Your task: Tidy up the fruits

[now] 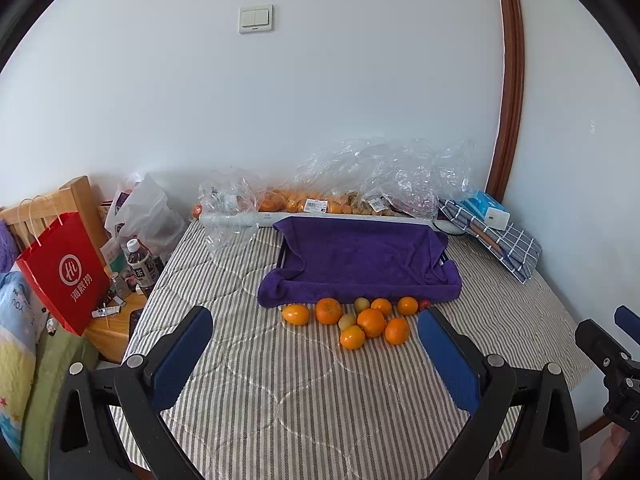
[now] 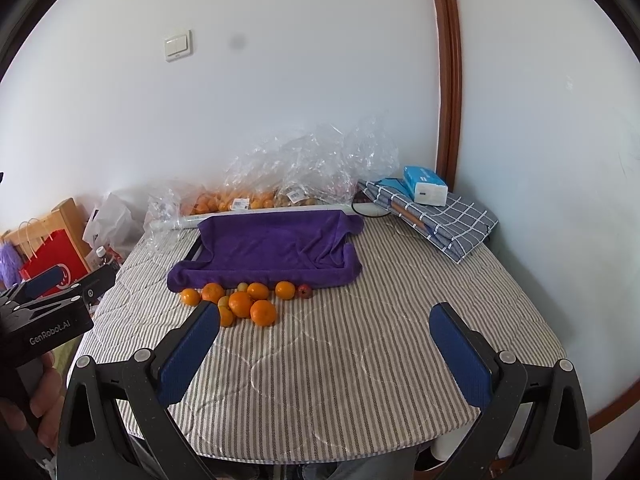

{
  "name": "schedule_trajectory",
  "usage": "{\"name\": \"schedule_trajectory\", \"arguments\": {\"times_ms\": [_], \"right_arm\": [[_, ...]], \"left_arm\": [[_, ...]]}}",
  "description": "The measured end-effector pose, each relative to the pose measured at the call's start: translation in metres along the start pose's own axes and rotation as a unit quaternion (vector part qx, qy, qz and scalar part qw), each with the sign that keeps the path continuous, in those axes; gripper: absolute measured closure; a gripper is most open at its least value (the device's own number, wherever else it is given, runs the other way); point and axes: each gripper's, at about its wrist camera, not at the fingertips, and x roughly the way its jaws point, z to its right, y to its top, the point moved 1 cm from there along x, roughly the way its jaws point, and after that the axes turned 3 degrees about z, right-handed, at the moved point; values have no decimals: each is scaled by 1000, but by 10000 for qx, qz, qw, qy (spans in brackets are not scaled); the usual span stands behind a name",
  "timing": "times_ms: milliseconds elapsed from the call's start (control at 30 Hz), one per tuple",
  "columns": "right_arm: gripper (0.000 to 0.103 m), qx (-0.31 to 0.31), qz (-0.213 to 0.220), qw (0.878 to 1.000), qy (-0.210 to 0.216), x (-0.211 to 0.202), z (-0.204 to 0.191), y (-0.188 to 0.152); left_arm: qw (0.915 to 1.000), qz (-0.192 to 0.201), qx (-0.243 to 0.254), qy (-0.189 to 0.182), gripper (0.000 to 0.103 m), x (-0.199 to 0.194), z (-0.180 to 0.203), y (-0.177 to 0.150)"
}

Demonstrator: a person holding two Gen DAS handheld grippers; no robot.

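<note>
The striped table cover (image 1: 248, 380) fills most of both views, with the white wall behind it. At the back of the table lie crumpled clear plastic bags (image 1: 384, 176) with more orange fruit and small brown fruit inside, behind a long white bar. In front of them stands a tray draped with a purple towel (image 1: 356, 264); nothing lies on the towel. To the right of it rests a folded blue checked cloth (image 2: 444, 216) with a blue tissue pack (image 2: 424, 186) on top.

The loose fruits (image 1: 360, 320) lie in a cluster on the cover, just beside the front edge of the towel: several oranges, two small yellow-green fruits and one small red fruit (image 2: 304, 291) at the right end. Nothing stands between the fruits and the grippers.

The left gripper (image 1: 316, 356) hangs above the cover with its fingers spread wide and empty. The right gripper (image 2: 324, 352) is the same, released and holding nothing.

Only the left view shows clearly the red paper bag (image 1: 64, 272), the bottles (image 1: 140, 264) and the wooden furniture beside the table. The right view shows the whole red fruit, which the left view half hides behind a blue pad.
</note>
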Motion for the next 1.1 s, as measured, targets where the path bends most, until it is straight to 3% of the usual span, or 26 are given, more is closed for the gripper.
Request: {"name": "schedule_trajectory", "arguments": {"times_ms": [700,1100], "right_arm": [[0,85,87,9999,80,8,-2,3],[0,-43,-144,9999,65,72,-9,-5]], "left_arm": [[10000,58,47,20,0,6,-6,0],[9994,-345,-90,30,0,66,-25,-14]]}}
